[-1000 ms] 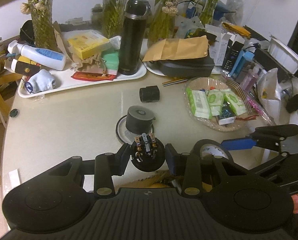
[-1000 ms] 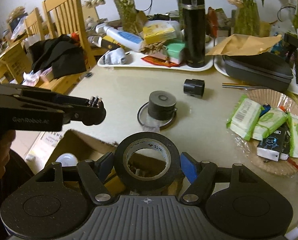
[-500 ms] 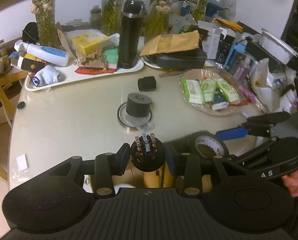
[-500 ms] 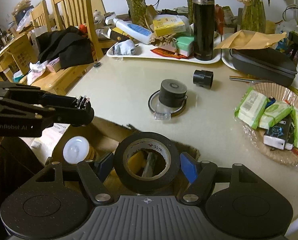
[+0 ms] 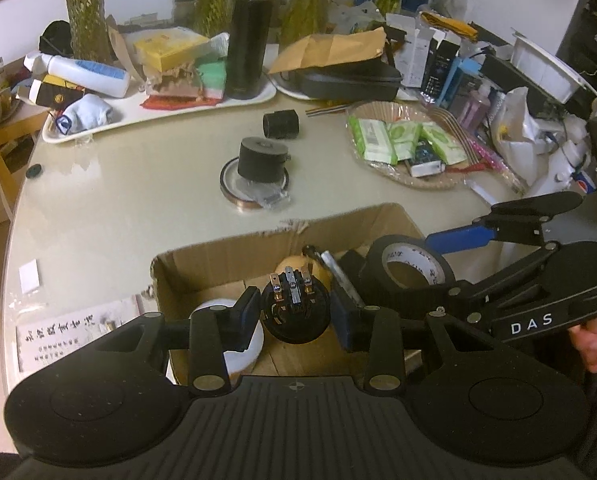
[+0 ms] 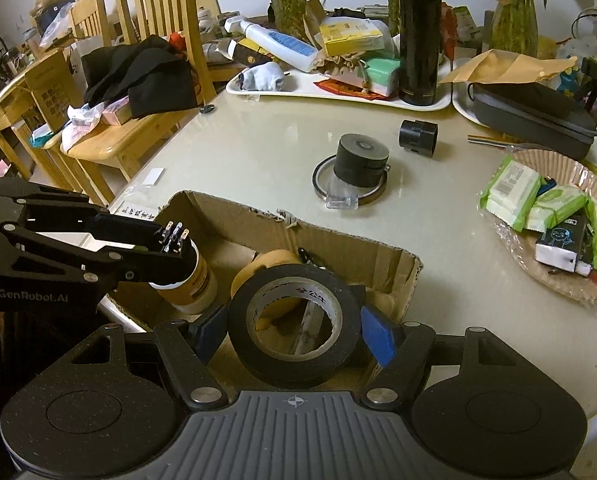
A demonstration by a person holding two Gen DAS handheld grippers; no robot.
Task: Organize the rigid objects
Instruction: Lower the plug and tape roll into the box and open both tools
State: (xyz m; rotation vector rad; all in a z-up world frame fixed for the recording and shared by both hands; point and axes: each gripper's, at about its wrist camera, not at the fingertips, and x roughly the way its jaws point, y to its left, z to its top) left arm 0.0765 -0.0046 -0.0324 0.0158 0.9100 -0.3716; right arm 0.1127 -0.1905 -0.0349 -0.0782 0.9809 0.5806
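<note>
The left gripper point(image 5: 296, 314) is clamped on a small round black switch point(image 5: 294, 312) with metal terminals on top, holding it above the open cardboard box point(image 5: 234, 256) at the near edge of the bench point(image 5: 138, 208). The right gripper point(image 6: 294, 328) is clamped on a roll of black tape point(image 6: 294, 324), its blue pads pressing the roll's outer sides; the roll hangs above the right half of the same box. In the left wrist view the tape roll point(image 5: 408, 276) sits just to the right of the switch, near it but not touching.

Inside the box lie a white round container point(image 6: 190, 276) with a brownish band towards the left wall, a roll of yellowish tape point(image 6: 266, 268) near the middle, and a metal rod-like piece point(image 5: 340, 272) that is partly hidden.

Further in on the bench, past the box's far wall, a dark grey cylinder point(image 5: 263, 158) stands upright on a thin copper-coloured ring point(image 5: 234, 192), with a small clear plastic piece point(image 6: 340, 198) touching the ring's near side. A short black tube point(image 5: 281, 125) lies on its side just beyond. Near the right edge a woven basket point(image 5: 430, 184) holds green tissue packs point(image 5: 372, 140). Along the far edge a white tray point(image 5: 166, 112) carries a tall black flask point(image 5: 248, 36) standing upright, a white bottle point(image 5: 86, 74) lying down, and boxes.
</note>
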